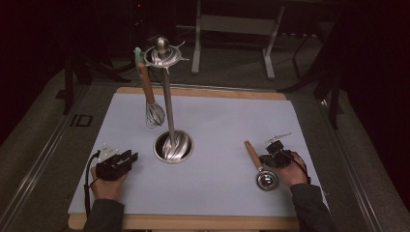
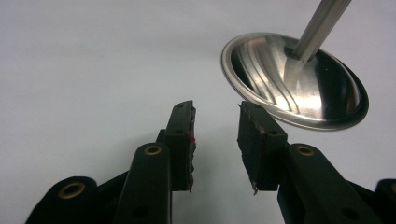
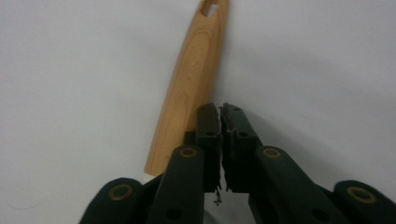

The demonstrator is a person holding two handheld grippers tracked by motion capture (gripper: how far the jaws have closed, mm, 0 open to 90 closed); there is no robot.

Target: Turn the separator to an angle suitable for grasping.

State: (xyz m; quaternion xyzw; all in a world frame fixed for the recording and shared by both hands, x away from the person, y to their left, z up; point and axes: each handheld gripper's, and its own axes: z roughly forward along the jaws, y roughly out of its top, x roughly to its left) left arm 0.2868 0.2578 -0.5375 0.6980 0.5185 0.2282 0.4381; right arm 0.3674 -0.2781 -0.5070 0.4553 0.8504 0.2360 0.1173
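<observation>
Utensil hanging looked half done: we saw a whisk (image 1: pixel 154 114) hung on the steel stand (image 1: pixel 172 145), and a wooden-handled strainer (image 1: pixel 262 170) flat near the table's right edge. Our right gripper (image 1: pixel 271 153), jaws nearly pressed together and gripping nothing, sat beside its handle (image 3: pixel 187 88); next it needed spreading to pinch that. Left gripper (image 2: pixel 215 144) waited spread, empty. The right gripper view revealed the handle's hanging hole.

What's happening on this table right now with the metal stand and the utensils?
A person works at a table covered by a pale sheet, a black gripper in each hand. A shiny metal utensil stand with a tall pole already has a wooden-handled wire whisk hanging from its top. The right gripper, jaws almost together and holding nothing, sits beside a wooden-handled metal ladle lying on the sheet. The left gripper rests open and empty near the stand's round base.
</observation>
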